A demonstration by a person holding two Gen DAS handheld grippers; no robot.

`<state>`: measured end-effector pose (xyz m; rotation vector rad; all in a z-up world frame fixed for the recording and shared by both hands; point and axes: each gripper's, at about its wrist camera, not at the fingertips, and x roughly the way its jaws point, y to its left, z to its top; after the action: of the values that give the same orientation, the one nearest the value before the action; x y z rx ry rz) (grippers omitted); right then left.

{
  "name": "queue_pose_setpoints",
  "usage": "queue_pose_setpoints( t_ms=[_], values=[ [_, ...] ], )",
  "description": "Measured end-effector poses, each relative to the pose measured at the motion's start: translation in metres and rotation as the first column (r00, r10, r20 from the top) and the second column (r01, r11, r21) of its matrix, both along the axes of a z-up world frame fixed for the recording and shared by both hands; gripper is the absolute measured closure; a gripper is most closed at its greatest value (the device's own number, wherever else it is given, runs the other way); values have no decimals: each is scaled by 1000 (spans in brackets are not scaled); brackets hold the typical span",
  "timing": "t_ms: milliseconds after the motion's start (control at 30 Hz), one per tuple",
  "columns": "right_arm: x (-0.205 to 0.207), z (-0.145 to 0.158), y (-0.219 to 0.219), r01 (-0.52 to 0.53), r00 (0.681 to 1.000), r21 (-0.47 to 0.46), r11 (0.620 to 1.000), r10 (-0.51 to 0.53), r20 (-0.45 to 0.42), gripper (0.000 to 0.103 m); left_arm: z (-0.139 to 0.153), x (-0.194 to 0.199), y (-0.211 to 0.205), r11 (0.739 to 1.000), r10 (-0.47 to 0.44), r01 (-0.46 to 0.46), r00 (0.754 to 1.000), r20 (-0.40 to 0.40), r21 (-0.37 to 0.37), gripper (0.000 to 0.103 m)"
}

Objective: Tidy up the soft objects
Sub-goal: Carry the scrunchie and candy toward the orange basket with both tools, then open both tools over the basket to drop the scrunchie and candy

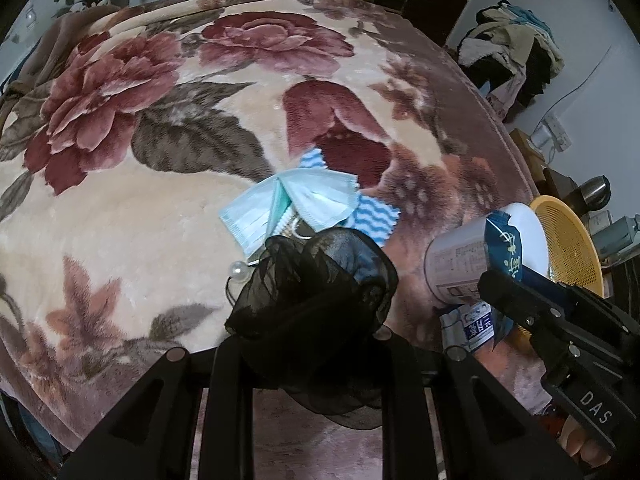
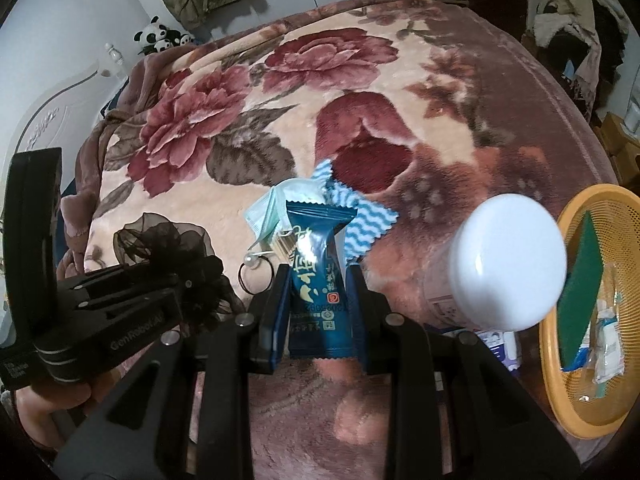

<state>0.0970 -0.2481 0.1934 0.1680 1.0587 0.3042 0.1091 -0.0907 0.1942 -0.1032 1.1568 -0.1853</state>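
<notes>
My left gripper (image 1: 308, 320) is shut on a black sheer scrunchie (image 1: 316, 280) and holds it above the floral blanket (image 1: 140, 200); it also shows in the right wrist view (image 2: 172, 248). My right gripper (image 2: 320, 276) is shut on a dark blue snack packet (image 2: 320, 264), upright between the jaws, also seen in the left wrist view (image 1: 504, 240). Ahead on the blanket lie light blue face masks (image 1: 288, 200), a blue-and-white wavy cloth (image 1: 372, 216), and a black hair tie with a pearl (image 2: 256, 276).
A white-lidded jar (image 2: 504, 264) lies on its side at the right. An orange basket (image 2: 560, 240) holds a green sponge (image 2: 580, 288) and small packets. A small pack (image 1: 472, 328) lies under the jar. Panda toys (image 2: 160, 36) sit at the far bed edge.
</notes>
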Motion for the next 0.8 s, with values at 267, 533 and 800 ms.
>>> queue_pose_setpoints(
  t_ms=[267, 533, 800],
  values=[
    [1, 7, -24, 30, 999, 4, 1000, -30, 14, 75, 8, 8, -29, 999, -44, 44, 999, 6, 9, 83],
    [1, 14, -55, 72, 997, 9, 997, -73, 27, 75, 18, 15, -66, 995, -96, 96, 995, 19, 19, 83],
    [-4, 20, -84, 113, 993, 15, 993, -114, 41, 75, 30, 12, -105, 987, -158, 157, 987, 33, 22, 83]
  ],
)
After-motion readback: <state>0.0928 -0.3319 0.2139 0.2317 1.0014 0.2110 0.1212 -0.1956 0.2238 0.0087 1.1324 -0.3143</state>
